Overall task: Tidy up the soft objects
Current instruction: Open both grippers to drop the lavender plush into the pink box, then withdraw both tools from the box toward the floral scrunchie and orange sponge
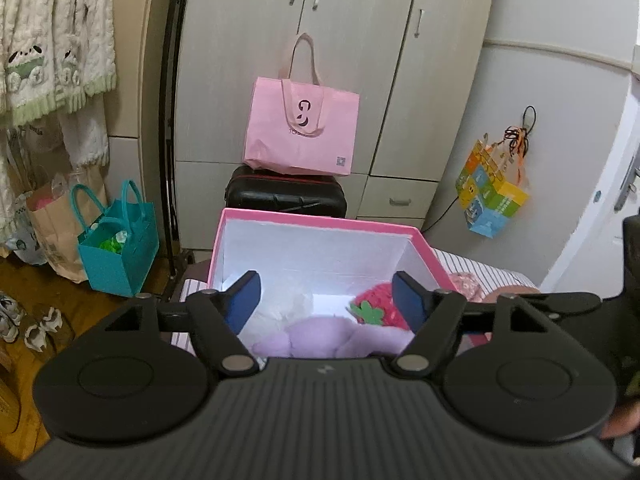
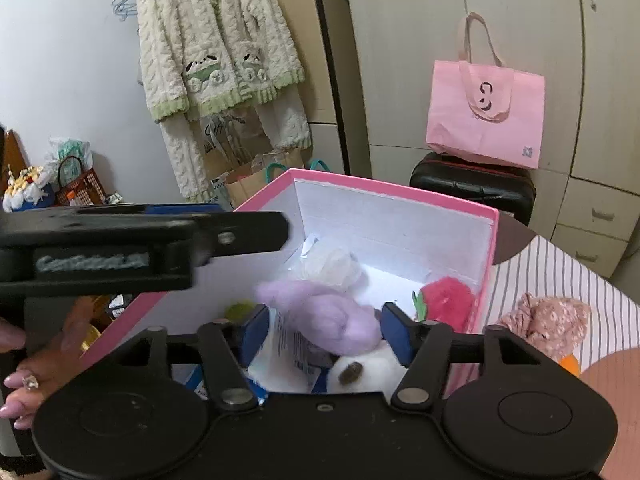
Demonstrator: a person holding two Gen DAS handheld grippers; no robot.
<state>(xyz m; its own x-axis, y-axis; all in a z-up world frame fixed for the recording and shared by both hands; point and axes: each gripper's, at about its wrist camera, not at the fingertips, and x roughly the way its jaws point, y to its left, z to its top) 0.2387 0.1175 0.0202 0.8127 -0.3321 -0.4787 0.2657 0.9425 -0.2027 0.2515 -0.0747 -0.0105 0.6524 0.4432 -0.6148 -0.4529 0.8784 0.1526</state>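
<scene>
Both hand-held grippers, left and right, stand open and empty above the pink box holding a purple plush.

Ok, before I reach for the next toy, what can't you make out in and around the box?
- Box floor, near side: both views, covered by each gripper's body.
- Purple plush: shape unclear, half hidden in both views.
- Pink plush on the striped sheet: right wrist view, blurred.
- Printed tag: text too small.
</scene>
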